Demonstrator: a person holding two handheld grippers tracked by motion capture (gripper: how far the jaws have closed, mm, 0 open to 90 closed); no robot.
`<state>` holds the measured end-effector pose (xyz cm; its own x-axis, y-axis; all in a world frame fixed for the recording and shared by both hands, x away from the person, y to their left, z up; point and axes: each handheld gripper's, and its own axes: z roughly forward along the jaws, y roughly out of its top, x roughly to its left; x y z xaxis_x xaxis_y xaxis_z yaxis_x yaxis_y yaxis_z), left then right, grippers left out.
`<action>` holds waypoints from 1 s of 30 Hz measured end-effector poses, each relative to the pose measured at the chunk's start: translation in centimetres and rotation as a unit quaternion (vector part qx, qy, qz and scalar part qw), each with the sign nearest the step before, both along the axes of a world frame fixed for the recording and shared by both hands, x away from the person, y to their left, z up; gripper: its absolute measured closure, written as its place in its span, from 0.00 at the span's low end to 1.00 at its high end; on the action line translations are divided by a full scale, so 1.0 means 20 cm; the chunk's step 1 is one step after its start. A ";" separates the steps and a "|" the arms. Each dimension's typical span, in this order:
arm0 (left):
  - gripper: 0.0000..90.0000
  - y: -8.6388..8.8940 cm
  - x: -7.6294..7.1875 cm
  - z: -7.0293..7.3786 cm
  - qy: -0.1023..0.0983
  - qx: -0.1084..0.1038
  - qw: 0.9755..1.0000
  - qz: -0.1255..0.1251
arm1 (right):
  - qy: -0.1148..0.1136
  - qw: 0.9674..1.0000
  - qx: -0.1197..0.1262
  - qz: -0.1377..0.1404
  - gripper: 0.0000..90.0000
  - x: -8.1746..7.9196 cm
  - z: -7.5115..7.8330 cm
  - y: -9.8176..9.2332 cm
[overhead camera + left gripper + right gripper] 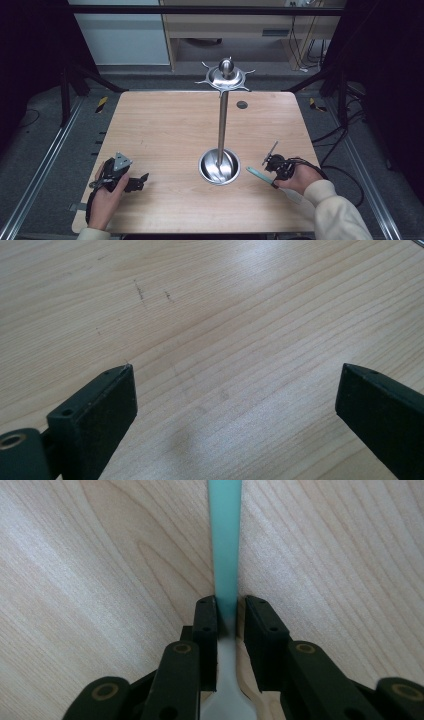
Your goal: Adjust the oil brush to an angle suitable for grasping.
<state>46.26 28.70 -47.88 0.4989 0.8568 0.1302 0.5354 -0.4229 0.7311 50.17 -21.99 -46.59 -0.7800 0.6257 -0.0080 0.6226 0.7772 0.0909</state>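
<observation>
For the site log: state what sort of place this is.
Probably a lab recording station, not a kitchen: a bare wooden table fenced by dark frame rails, cables on the grey floor, and a lone steel utensil stand set up as a test prop.

In the right gripper view, the teal handle (225,540) runs off the top edge and its pale end is cut off at the bottom. From above, the right hand (299,179) covers part of it. Whether the pads press it is unclear.
</observation>
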 end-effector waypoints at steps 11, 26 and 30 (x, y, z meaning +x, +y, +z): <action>0.03 0.00 0.00 0.00 0.000 -0.001 1.000 0.002 | 0.013 1.000 0.016 0.000 0.92 0.00 0.00 -0.01; 0.03 0.00 0.00 0.00 0.000 0.000 1.000 -0.001 | -0.060 0.994 0.082 -0.036 0.92 -0.02 0.21 -0.08; 0.03 0.00 0.00 0.00 0.000 0.001 1.000 -0.001 | -0.087 0.989 0.110 -0.042 0.92 -0.03 0.28 -0.10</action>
